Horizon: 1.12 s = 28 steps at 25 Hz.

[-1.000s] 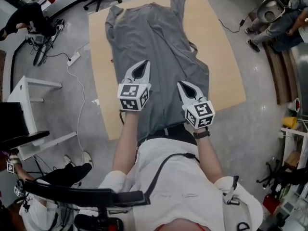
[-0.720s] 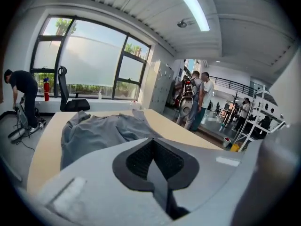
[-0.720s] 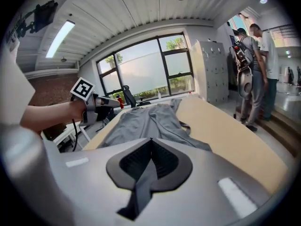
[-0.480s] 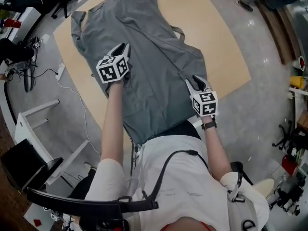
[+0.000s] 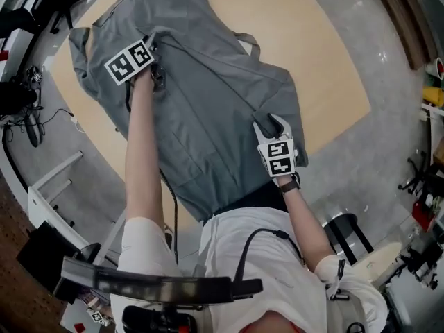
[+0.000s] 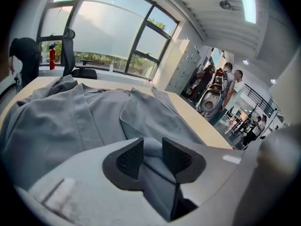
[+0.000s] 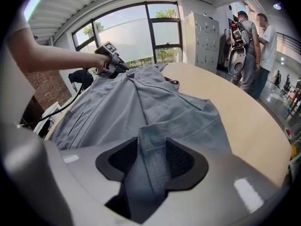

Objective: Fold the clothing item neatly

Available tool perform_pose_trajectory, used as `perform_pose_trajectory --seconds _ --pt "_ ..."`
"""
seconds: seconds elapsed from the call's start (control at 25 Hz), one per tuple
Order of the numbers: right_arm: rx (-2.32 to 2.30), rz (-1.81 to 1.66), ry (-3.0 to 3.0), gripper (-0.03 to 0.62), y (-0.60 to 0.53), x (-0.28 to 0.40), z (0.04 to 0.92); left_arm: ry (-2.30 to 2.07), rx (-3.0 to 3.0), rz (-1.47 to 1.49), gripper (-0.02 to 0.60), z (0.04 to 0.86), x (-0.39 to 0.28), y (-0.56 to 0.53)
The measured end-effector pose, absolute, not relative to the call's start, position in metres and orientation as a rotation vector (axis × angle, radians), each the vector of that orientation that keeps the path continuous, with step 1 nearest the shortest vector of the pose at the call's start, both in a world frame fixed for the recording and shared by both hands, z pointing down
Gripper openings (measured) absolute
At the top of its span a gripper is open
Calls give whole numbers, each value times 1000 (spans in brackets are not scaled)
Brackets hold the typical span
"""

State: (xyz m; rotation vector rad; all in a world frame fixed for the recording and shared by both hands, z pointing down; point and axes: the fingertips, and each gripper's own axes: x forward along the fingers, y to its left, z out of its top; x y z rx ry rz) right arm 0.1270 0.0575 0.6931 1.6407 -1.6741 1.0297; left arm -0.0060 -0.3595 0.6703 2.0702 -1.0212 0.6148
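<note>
One grey clothing item (image 5: 222, 103), spread out on the surface, collar end far from the person, near end reaching past the near edge toward the person's waist. Cloth wrinkled, with one long fold down the middle and one small strap loop at the right edge.

Two hand-held grippers, one marker cube on each.
- Left gripper (image 5: 157, 78): arm stretched out to the far left part of the cloth, near the collar end. Jaws just opened and now parted, a low ridge of grey cloth lying between the pads, not pinched.
- Right gripper (image 5: 272, 125): at the near right edge of the cloth, close to the person. Jaws likewise just opened and parted, one raised seamed fold standing between the pads, not clamped.

One surface (image 5: 326, 61): pale wood, bare to the right of the cloth and in a narrow strip at the left.

Room: grey polished floor (image 5: 388, 151) all round; one wall of large windows (image 6: 108, 32); one row of pale lockers (image 7: 204, 32); two persons (image 7: 256, 41) standing beside the lockers, well apart from the surface; one red fire extinguisher (image 6: 51, 60) by the window; one white frame (image 5: 48, 186) and loose cables (image 5: 66, 113) on the floor at the left; one light strip (image 6: 247, 4) on the ceiling.
</note>
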Motion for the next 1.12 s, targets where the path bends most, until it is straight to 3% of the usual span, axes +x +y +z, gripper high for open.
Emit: perform_pose_trajectory --seconds 0.28,0.32,0.36,0.4,0.52,0.84,1.12 --pt "1622 1043 -1720 153 51 126 696 -1065 1896 660 133 709 1 -411" --pt "1621 1041 -1724 150 52 126 695 -1088 1884 702 114 716 -1 -412" --pt "1622 1042 -1737 147 51 126 695 -1126 1891 743 22 718 -4 -414" --pt "1624 1050 -1760 142 49 126 693 -1157 1912 773 6 718 -6 -417" --pt "1616 1113 -1863 15 50 128 682 -1157 1962 760 3 708 -7 -417" --pt "1482 1127 -2075 14 76 118 642 -1081 2050 691 2 667 -21 -417" --pt "987 1263 -2612 14 128 50 535 -1055 2085 668 2 639 -45 -403"
